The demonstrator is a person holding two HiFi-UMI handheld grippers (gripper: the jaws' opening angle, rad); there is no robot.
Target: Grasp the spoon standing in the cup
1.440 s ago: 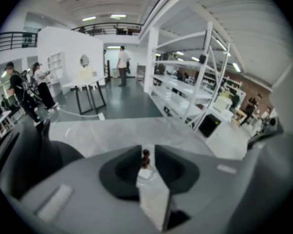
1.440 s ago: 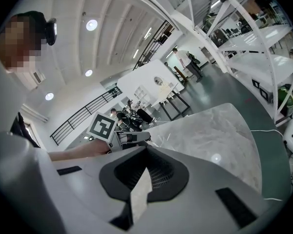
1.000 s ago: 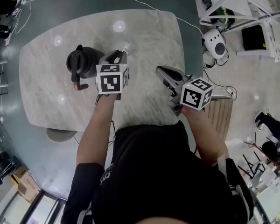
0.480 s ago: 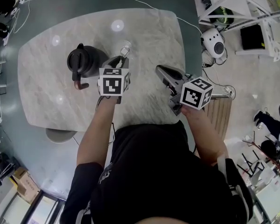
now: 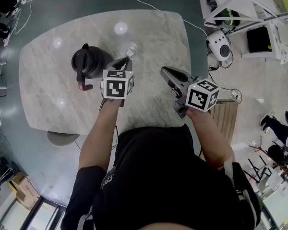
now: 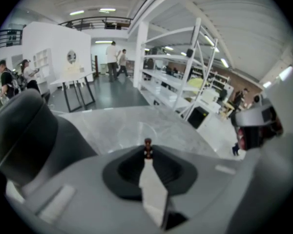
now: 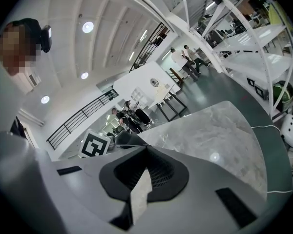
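The left gripper (image 5: 126, 60) has just narrowed its fingers onto the spoon (image 6: 147, 148) top; it should squeeze firmly, then lift straight from the cup (image 5: 130, 49).

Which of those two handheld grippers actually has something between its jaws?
The left gripper: its jaws have just been closing on the top of the spoon. The right gripper has its jaws together with nothing between them.

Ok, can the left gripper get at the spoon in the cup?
Likely yes: the left gripper has just been closing its jaws, and they now seem to pinch the spoon at its tip. The kettle stands off to the side.
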